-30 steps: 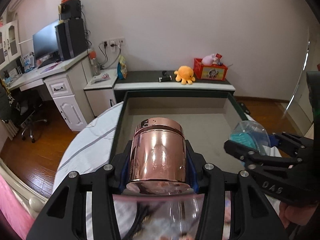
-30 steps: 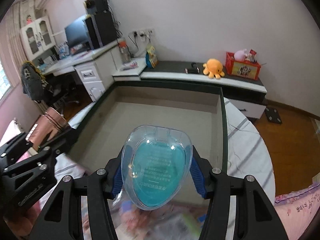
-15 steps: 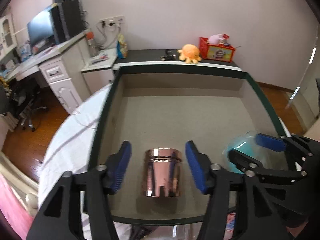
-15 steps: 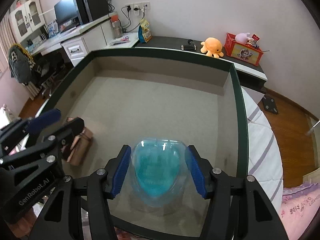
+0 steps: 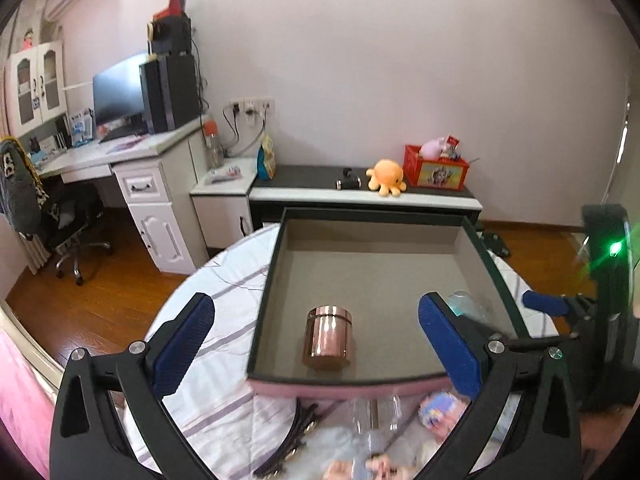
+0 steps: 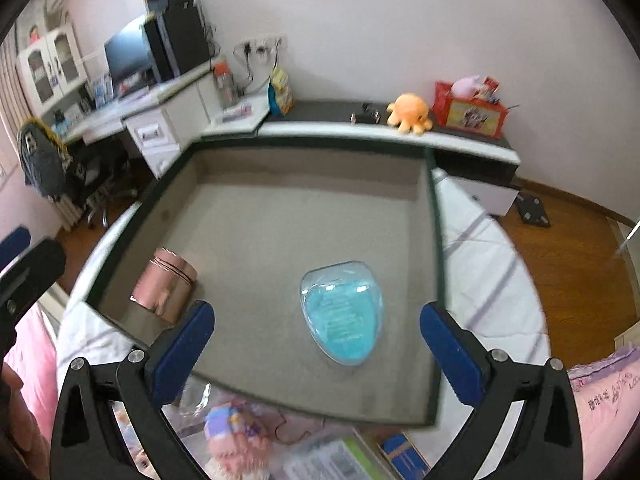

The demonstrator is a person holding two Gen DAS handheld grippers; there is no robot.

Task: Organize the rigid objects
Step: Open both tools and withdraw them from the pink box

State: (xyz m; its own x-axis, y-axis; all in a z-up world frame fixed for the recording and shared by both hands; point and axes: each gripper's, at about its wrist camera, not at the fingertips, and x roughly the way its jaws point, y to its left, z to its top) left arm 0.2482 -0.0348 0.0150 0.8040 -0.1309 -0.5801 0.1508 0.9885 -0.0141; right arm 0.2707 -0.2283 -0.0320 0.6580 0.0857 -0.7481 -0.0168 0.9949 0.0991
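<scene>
A rose-gold metal jar [image 5: 329, 338] stands upright in the near-left part of a green-rimmed box [image 5: 372, 214] with a grey floor. It also shows in the right wrist view [image 6: 164, 290]. A clear case with a blue insert [image 6: 342, 313] lies flat on the box floor at the near right; in the left wrist view only a sliver of it [image 5: 466, 304] shows behind a finger. My left gripper [image 5: 316, 348] is open and empty, back from the jar. My right gripper [image 6: 318, 352] is open and empty, just behind the case.
The box [image 6: 434, 216] rests on a striped white sheet [image 5: 216, 360]. Loose items lie in front of it: a pink doll [image 6: 236, 438], a clear plastic piece [image 5: 374, 416], packaged goods [image 6: 340, 460]. A desk [image 5: 120, 152] and a low shelf with an orange plush [image 5: 386, 178] stand behind.
Both grippers opened and let go: the jar and the blue case now rest on the box floor. Both grippers have drawn back and up from the box.
</scene>
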